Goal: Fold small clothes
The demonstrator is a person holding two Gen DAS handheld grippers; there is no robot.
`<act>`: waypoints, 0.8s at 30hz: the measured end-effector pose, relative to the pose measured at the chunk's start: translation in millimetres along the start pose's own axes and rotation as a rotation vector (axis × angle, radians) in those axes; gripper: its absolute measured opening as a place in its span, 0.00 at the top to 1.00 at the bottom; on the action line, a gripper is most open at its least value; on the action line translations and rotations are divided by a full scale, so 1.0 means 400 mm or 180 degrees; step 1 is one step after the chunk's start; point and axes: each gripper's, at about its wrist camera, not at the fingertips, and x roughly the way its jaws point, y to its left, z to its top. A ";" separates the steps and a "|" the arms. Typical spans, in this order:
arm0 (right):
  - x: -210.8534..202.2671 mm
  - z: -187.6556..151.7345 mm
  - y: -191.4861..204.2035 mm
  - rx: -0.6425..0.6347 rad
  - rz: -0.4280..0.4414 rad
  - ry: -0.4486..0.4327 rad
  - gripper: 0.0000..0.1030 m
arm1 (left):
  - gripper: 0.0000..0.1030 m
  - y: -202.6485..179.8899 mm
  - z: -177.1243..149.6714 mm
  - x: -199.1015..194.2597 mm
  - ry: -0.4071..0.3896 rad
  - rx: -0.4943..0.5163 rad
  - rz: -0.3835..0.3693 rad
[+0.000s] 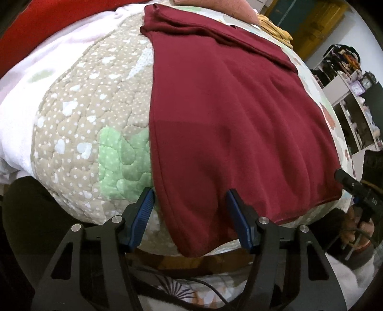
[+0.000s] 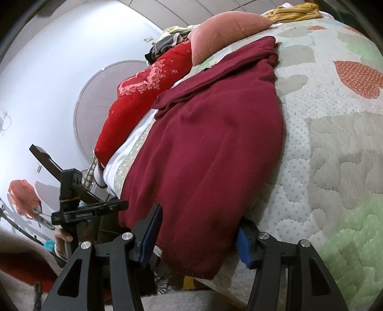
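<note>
The maroon garment (image 1: 227, 114) lies flat along the bed's (image 1: 79, 119) near edge, sleeves apparently already folded in at its far end, and with the left tool (image 1: 190, 198) and right tool (image 2: 201, 220) gaping wide around its hem corners, the lengthwise fold remains.

Garment: a maroon garment (image 2: 210, 148) lies spread on a quilted bedspread (image 2: 335, 153), its near corner hanging over the bed's edge.
Right gripper: the right gripper (image 2: 198, 229) straddles that near corner, its blue-padded fingers (image 2: 243, 246) spread wide on either side of the cloth.
Left gripper: the left gripper (image 2: 71, 203) shows at the near left, held in a hand; its fingers cannot be made out.
Far end: a pink pillow (image 2: 229, 31) rests beyond the garment, beside a red embroidered cloth (image 2: 143, 88) on the left and a mustard striped garment (image 2: 296, 10) at the far right.
</note>
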 end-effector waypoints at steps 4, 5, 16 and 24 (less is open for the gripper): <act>-0.001 -0.004 -0.005 0.0015 0.0029 -0.0071 0.47 | 0.39 0.007 0.002 0.007 0.0024 -0.0063 -0.0048; -0.005 -0.006 -0.006 0.0011 0.0039 -0.0093 0.47 | 0.39 0.007 0.006 0.010 0.0033 -0.0074 -0.0051; -0.013 0.038 0.025 0.0090 0.0462 -0.0208 0.82 | 0.94 0.006 0.063 -0.045 -0.0168 -0.0143 -0.0414; -0.080 0.195 0.090 -0.0194 0.0547 -0.0684 0.82 | 0.94 0.015 0.221 -0.105 -0.0506 -0.0077 -0.0638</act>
